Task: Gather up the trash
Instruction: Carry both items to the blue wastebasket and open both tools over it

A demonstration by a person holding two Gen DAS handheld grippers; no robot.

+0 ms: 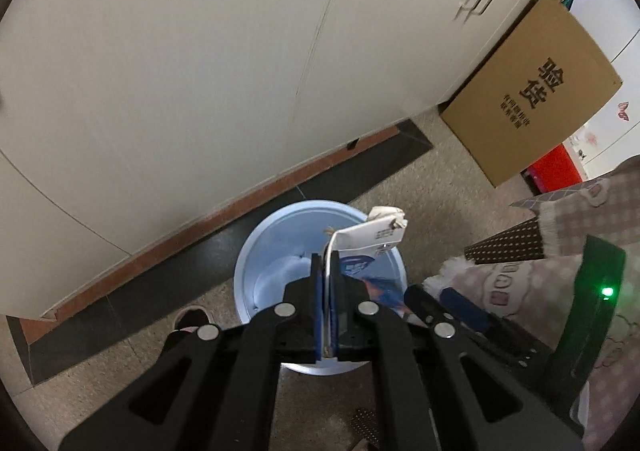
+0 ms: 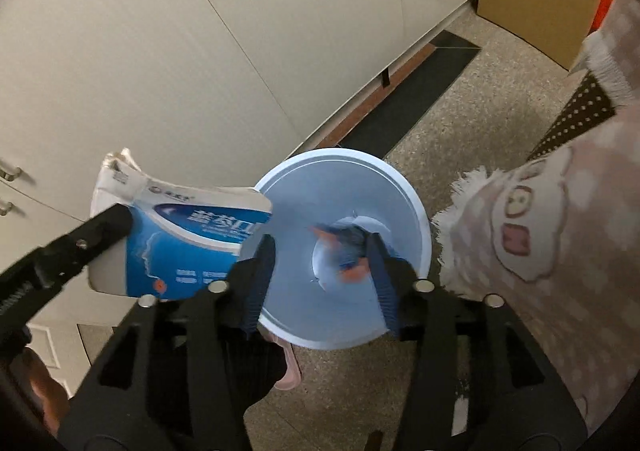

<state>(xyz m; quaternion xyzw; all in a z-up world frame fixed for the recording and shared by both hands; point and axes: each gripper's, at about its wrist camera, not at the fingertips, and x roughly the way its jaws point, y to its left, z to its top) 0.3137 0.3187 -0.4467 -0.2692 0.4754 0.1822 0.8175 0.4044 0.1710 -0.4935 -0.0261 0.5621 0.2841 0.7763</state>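
On my left, my left gripper [image 1: 329, 283] is clamped tight on the flattened blue-and-white carton [image 2: 180, 235], pinching its thin edge so most of it sticks out beyond the pads, over the near rim of the pale blue bin [image 1: 280, 227] on the floor. To drop it cleanly I should bring the carton fully over the opening before letting go, because a piece this broad could catch the rim and tip out. On my right, my right gripper [image 2: 320, 263] stands with its jaws apart directly above the bin, and a blurred blue-and-orange scrap [image 2: 344, 251] sits between the pads, seemingly not pressed by them; I judge it is falling in.
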